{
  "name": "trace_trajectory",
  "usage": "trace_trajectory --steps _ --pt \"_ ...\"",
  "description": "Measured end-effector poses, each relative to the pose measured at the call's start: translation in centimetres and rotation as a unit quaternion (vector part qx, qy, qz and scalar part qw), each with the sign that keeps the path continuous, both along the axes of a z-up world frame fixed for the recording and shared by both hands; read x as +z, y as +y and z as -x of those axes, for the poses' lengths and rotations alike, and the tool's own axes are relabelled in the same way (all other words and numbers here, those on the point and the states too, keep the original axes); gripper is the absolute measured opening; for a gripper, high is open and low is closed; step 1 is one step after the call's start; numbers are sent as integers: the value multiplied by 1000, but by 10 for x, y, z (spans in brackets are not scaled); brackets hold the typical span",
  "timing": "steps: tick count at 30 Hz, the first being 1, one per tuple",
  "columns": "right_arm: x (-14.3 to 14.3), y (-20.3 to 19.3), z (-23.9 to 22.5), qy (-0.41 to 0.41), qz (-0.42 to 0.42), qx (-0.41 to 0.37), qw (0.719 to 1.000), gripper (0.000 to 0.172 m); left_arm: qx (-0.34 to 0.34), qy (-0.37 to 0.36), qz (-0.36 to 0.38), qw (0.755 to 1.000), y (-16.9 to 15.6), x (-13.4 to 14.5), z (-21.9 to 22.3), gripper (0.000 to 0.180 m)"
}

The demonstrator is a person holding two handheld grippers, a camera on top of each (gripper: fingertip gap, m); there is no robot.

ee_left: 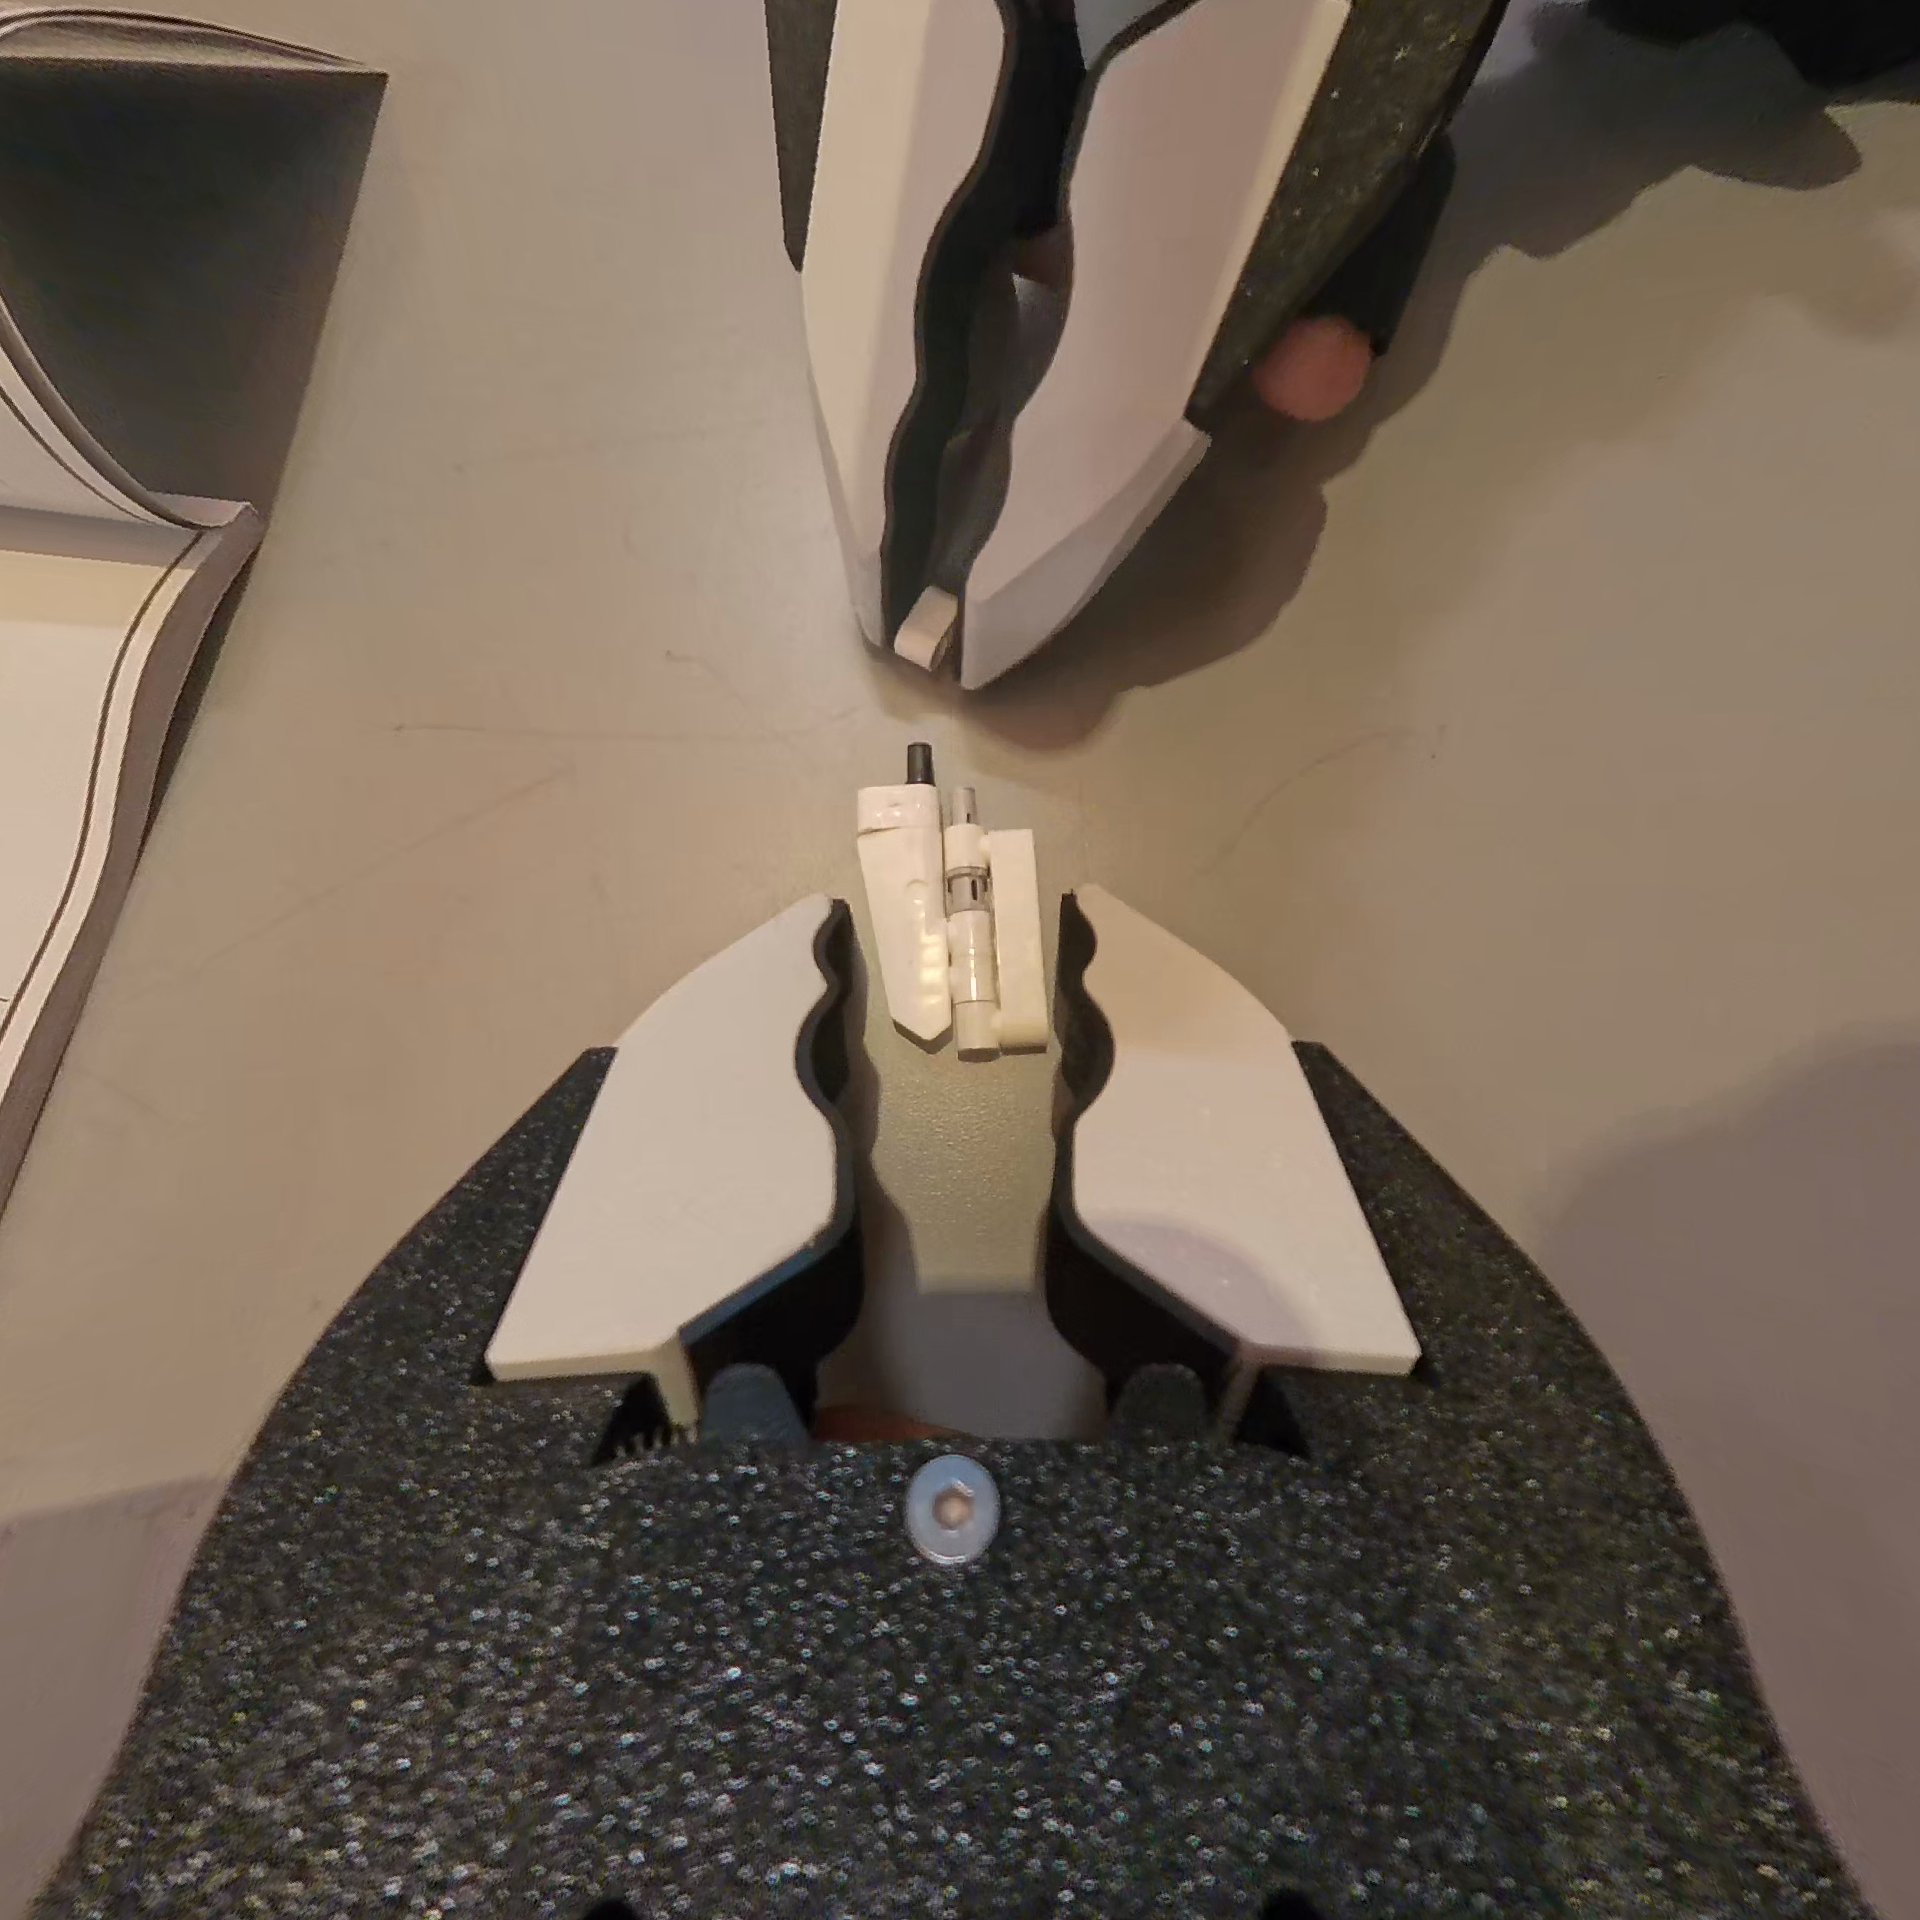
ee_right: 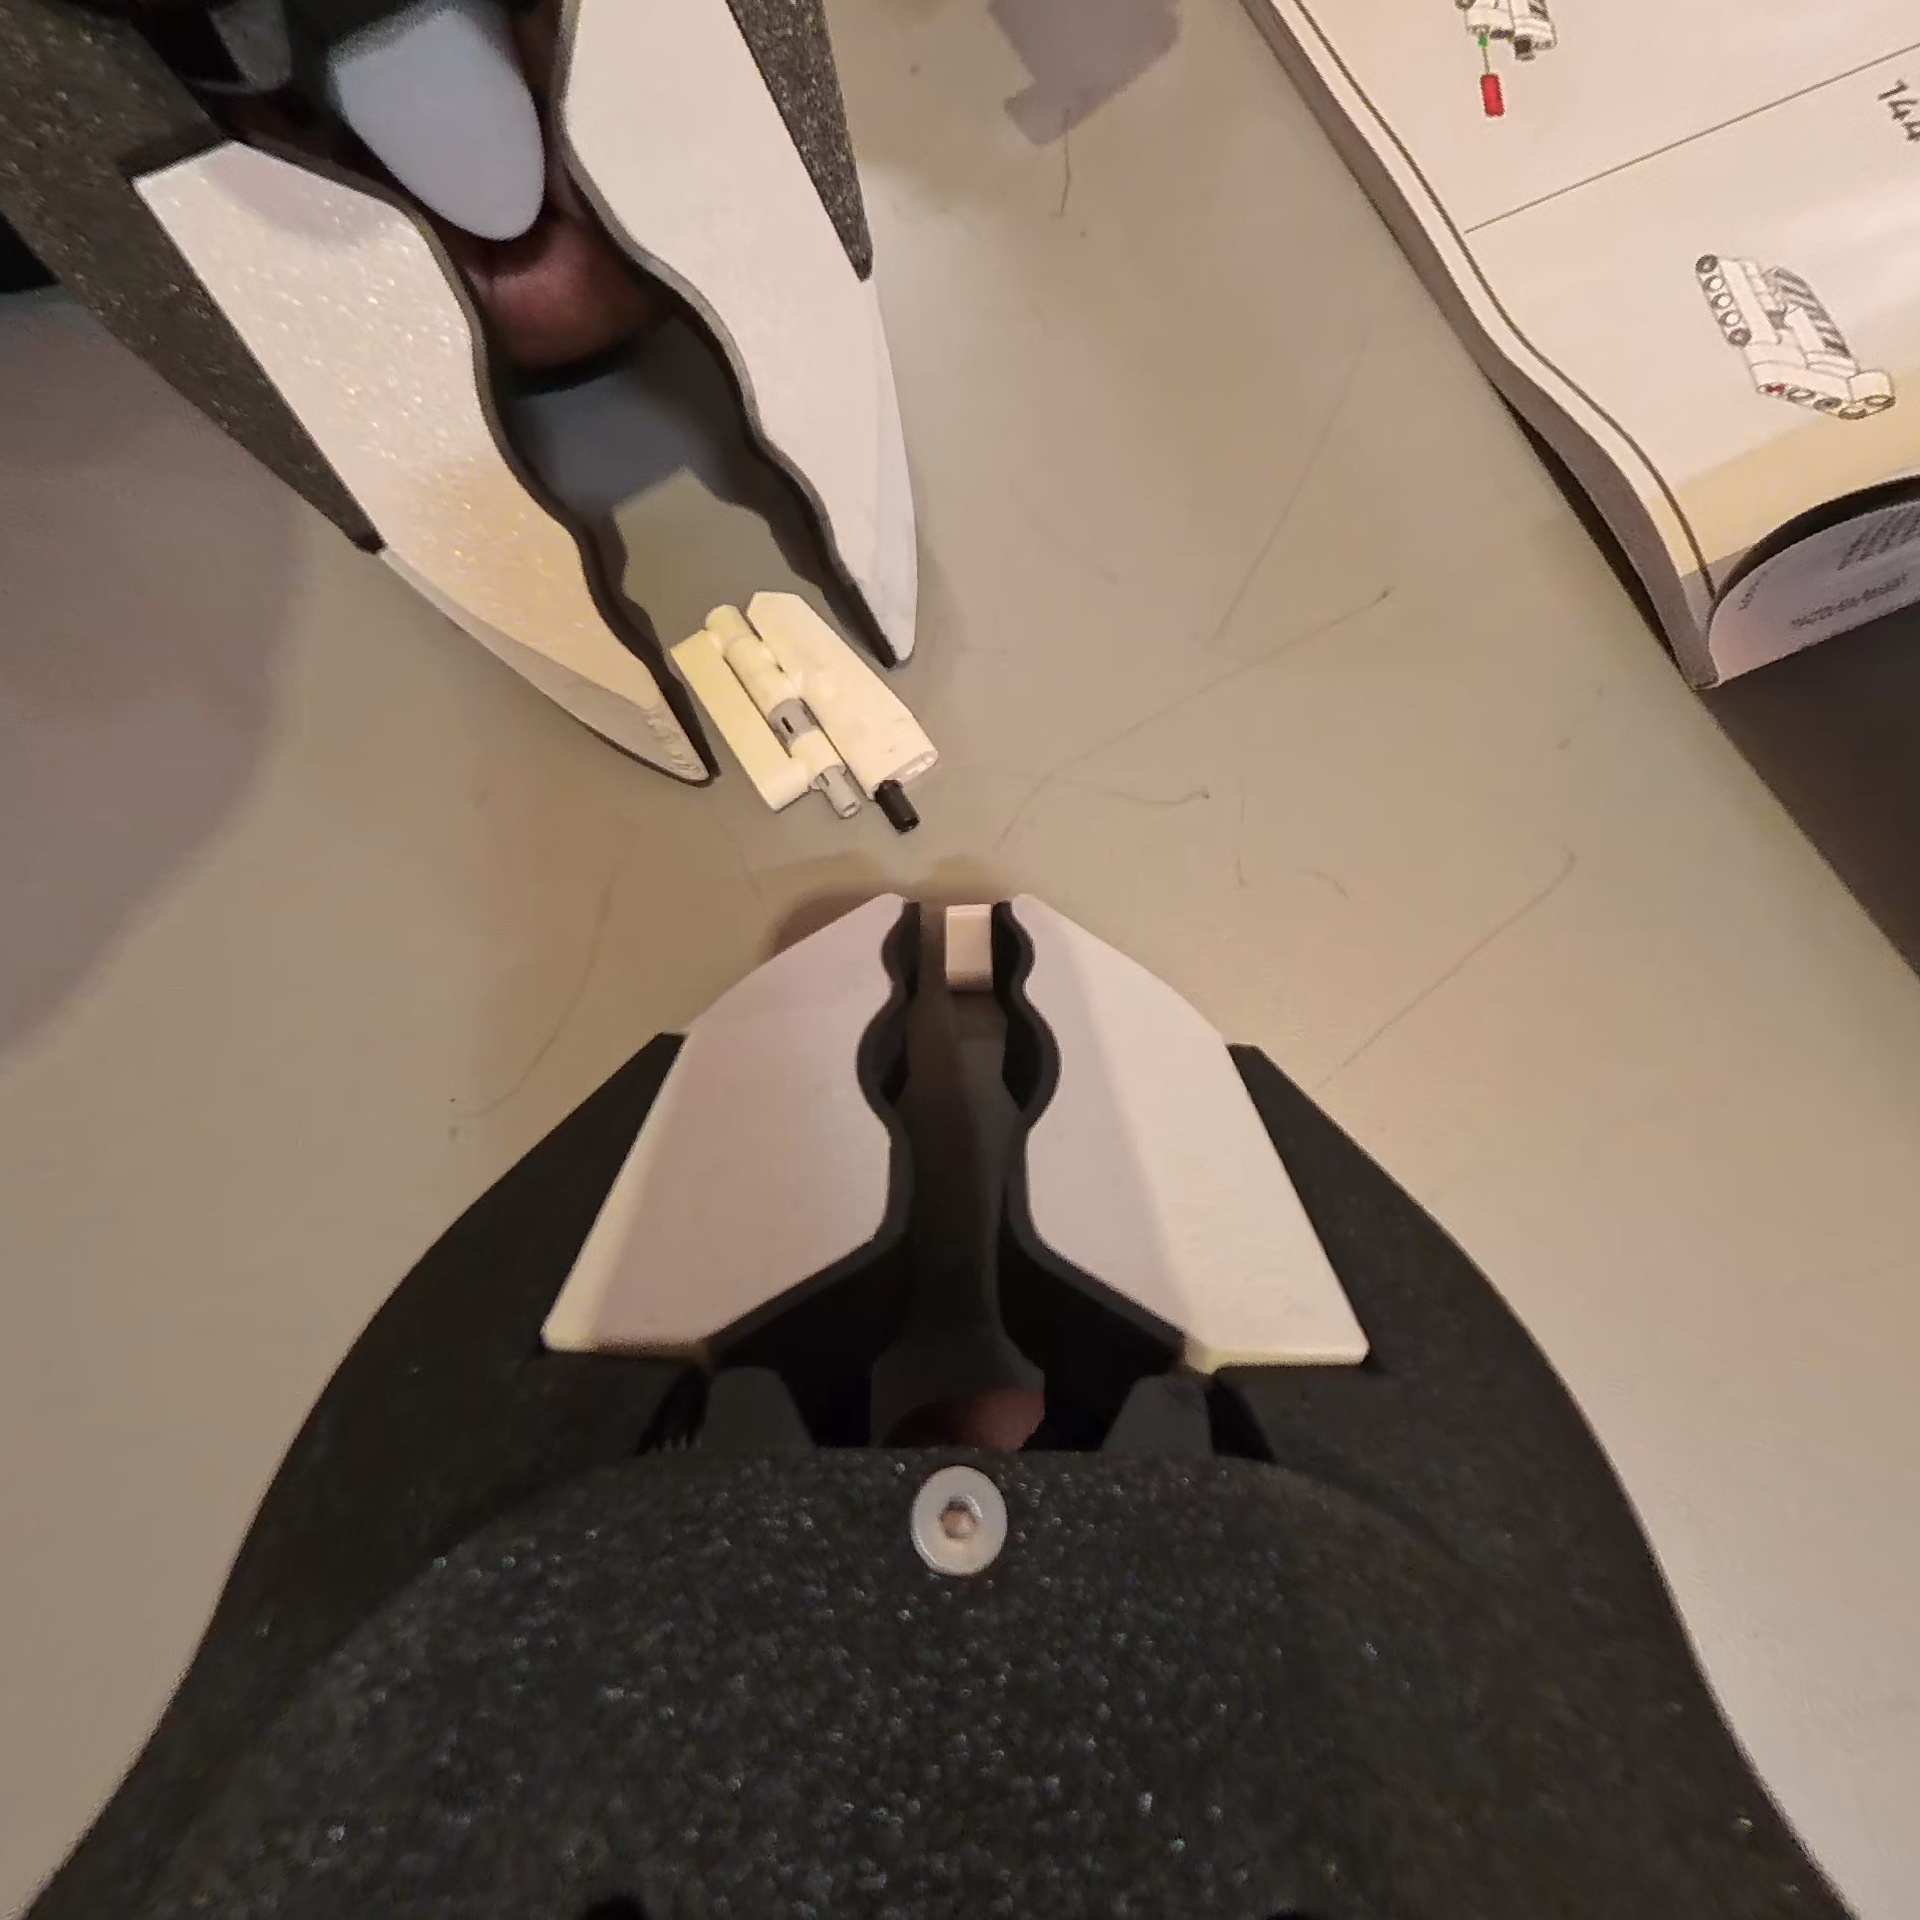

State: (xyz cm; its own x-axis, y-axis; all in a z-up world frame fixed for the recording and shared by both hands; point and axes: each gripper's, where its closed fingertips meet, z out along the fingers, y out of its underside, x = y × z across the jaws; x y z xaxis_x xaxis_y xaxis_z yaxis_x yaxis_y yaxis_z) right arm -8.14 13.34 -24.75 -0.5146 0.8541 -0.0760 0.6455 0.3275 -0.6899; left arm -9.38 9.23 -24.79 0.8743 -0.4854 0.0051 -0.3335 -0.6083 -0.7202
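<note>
The left gripper (ee_left: 956, 914) has its fingers (ee_left: 727, 1091) spread, standing on either side of a small white brick assembly (ee_left: 951, 935) that lies flat on the desk (ee_left: 416, 831); there is a visible gap between each pad and the assembly, so nothing is gripped. The right gripper (ee_right: 961, 925) has its fingers (ee_right: 1122, 1122) closed onto a small white piece (ee_right: 966, 945) pinched at the very tips, and it faces the left gripper from across the assembly, its tips just short of the assembly's far end. The assembly is built from a tapered white panel, a white and grey axle run down its middle, and a flat white beam, with a short black pin (ee_left: 921, 764) and a grey stub sticking out of one end. It looks light, stiff and smooth, so it would probably slide on the desk and its press-fit joints could pop apart if squeezed unevenly; the two flat long sides look like the safest place to take hold. Its long axis runs between the two grippers, pin end toward the right gripper, pointed end back into the left fingers. An open instruction booklet (ee_right: 1621, 312) lies off toward one desk edge
</note>
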Motion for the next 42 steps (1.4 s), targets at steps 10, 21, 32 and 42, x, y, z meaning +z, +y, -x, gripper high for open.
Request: trace_trajectory --steps 10,21,32,42 --pt "0 9 -8 -1 -22 17 1000 22 0 1 -1 1000 0 0 0 38" --pt "-1 7 -11 15 -46 44 998 22 1 1 -1 1000 0 0 0 39" --pt "-1 -1 -7 10 -41 21 999 12 12 11 -11 1000 2 2 1 31" --pt "1 -6 -6 -11 7 -26 1000 8 33 17 -10 999 4 1 -1 30"
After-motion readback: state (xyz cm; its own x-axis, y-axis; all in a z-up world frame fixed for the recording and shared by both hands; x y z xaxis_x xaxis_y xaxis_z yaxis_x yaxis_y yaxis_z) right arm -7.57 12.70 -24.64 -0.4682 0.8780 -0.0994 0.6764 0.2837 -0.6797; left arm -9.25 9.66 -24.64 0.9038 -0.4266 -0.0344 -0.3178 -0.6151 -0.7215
